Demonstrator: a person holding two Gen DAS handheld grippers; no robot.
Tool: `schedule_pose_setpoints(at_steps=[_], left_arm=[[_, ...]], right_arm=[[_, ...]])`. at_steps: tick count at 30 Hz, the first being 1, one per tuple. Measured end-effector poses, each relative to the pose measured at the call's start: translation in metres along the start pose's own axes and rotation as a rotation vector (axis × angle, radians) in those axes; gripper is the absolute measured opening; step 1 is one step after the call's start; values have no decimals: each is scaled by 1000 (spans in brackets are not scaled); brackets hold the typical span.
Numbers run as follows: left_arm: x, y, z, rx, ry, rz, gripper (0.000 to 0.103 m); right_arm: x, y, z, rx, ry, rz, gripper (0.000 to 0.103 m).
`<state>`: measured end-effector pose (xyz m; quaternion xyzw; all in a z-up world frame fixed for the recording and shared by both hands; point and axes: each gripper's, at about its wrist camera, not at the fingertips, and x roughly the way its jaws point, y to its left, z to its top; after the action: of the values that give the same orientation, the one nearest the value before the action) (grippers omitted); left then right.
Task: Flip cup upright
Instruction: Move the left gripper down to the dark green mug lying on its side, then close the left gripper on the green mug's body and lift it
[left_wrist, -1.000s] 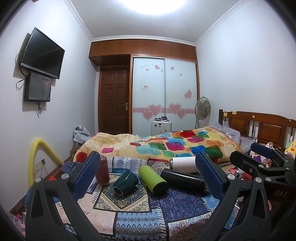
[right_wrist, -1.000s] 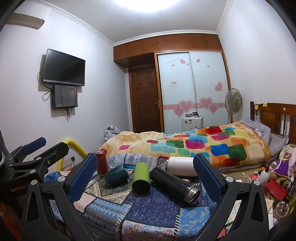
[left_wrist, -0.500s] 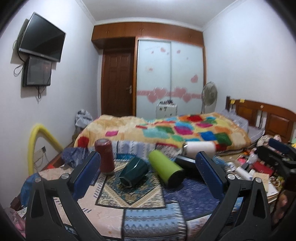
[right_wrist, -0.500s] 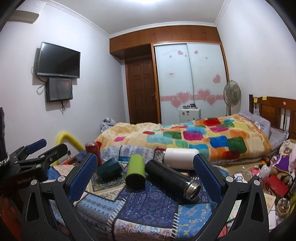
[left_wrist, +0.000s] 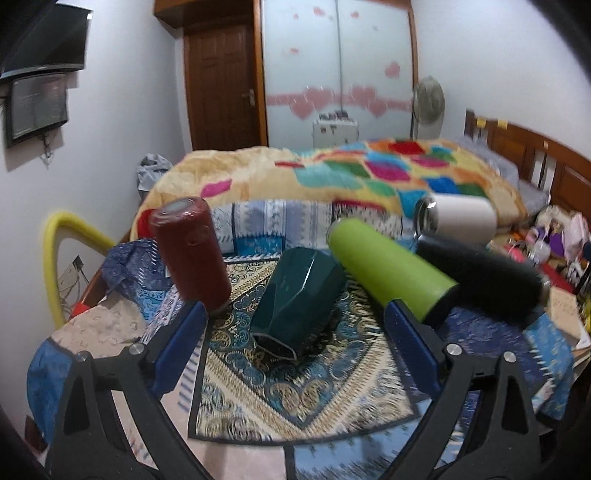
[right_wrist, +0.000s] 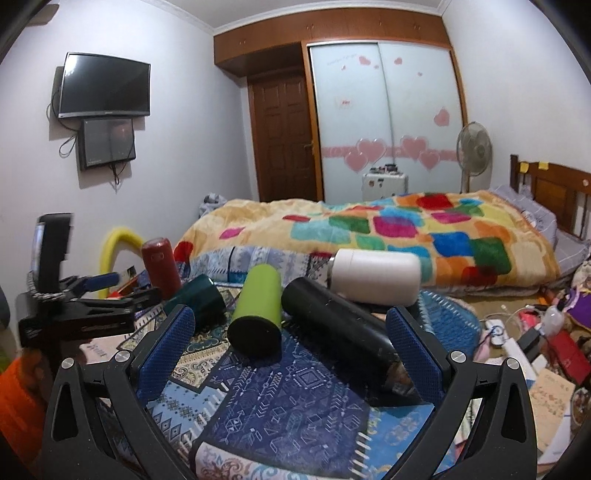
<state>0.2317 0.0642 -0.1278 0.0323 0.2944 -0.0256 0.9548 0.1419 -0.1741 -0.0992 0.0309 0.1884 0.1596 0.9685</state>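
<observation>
**Risks ahead of the dark green cup, and a container count**

My left gripper (left_wrist: 291, 332) is spread wide, empty, framing the dark green cup (left_wrist: 299, 295) lying on its side at frame centre, mouth toward me. My right gripper (right_wrist: 290, 341) is likewise spread, empty.

Risks: facets may slip; my left finger (left_wrist: 181, 347) is near the red bottle (left_wrist: 190, 254) and could topple it.

Count: one standing red bottle; four lying: cup, green tumbler (left_wrist: 388, 266), black flask (right_wrist: 340, 325), white bottle (right_wrist: 375, 277).

The left gripper (left_wrist: 293, 341) has two black plastic arms with long cut-out holes and round silver screws. Its fingers (left_wrist: 179, 345) wear bumpy blue pads. The right gripper (right_wrist: 290, 345) looks the same: black arms, silver screws, bumpy blue fingers (right_wrist: 166, 349).
</observation>
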Motion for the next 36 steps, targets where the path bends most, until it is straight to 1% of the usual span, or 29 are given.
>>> schedule_pose_setpoints(at_steps=[3, 6, 10, 15, 17, 18, 19, 20, 21, 22, 25, 31, 36], left_arm=[[29, 2, 1, 42, 62, 3, 98], [55, 10, 3, 38, 122, 9, 98], [79, 17, 3, 26, 177, -39, 98], [99, 11, 6, 61, 223, -72, 98], [107, 8, 5, 72, 257, -84, 91], [109, 7, 5, 78, 276, -84, 90], [113, 5, 3, 85, 299, -85, 86], [116, 5, 4, 89, 311, -85, 80], [117, 4, 3, 91, 319, -90, 78], [118, 3, 2, 93, 328, -98, 73], [116, 0, 0, 109, 331, -81, 70], [109, 3, -2, 105, 335, -82, 68], [89, 1, -6, 120, 305, -84, 68]], right_arm=[[10, 1, -2, -6, 20, 5, 103], [17, 4, -4, -11, 36, 22, 103], [28, 10, -6, -32, 46, 29, 103], [39, 13, -7, -40, 67, 43, 103], [40, 13, -8, -43, 72, 45, 103], [41, 13, -8, -44, 73, 44, 103], [41, 12, -8, -45, 73, 44, 103], [42, 13, -8, -47, 73, 43, 103], [41, 12, -7, -47, 72, 43, 103], [43, 12, -7, -47, 72, 43, 103], [42, 12, -6, -43, 70, 44, 103], [40, 11, -5, -51, 64, 35, 103], [38, 10, -3, -52, 56, 28, 103]])
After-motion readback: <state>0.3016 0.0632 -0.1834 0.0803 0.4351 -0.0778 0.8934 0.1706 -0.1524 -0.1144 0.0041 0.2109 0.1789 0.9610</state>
